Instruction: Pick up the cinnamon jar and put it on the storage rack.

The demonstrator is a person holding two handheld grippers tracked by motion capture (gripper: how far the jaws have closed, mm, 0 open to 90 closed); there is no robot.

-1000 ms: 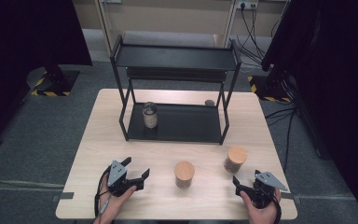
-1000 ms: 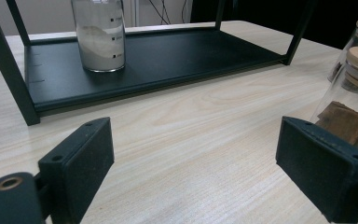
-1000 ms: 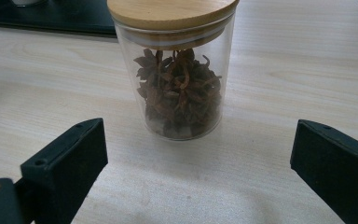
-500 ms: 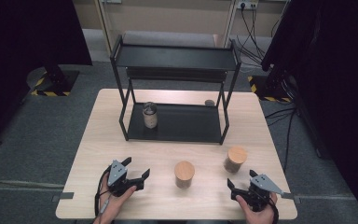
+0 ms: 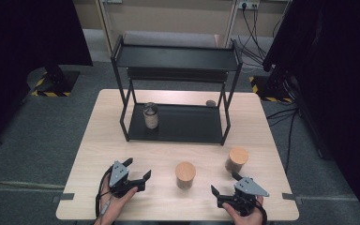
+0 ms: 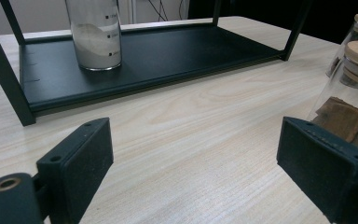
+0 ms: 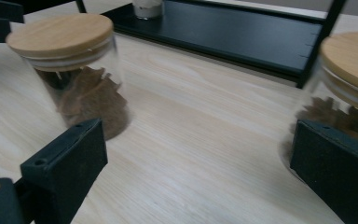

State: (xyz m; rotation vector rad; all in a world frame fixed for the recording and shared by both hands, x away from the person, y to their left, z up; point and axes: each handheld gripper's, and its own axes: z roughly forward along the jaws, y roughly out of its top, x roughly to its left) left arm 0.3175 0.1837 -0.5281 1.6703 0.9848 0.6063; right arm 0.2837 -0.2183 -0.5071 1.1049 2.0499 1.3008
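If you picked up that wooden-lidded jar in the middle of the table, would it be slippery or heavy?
The middle jar has smooth clear walls, so it may slip between flat pads. It holds only some dry brown pieces, so it is probably light. It looks like glass, so likely breakable if dropped. The right hand-held gripper is open near it.

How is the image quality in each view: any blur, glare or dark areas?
High view: even light on the table, sides of the room very dark, mild softness. Left gripper view: sharp on the rack shelf, jaws near the lens slightly soft. Right gripper view: soft overall, the right-hand jar blurred at the edge.
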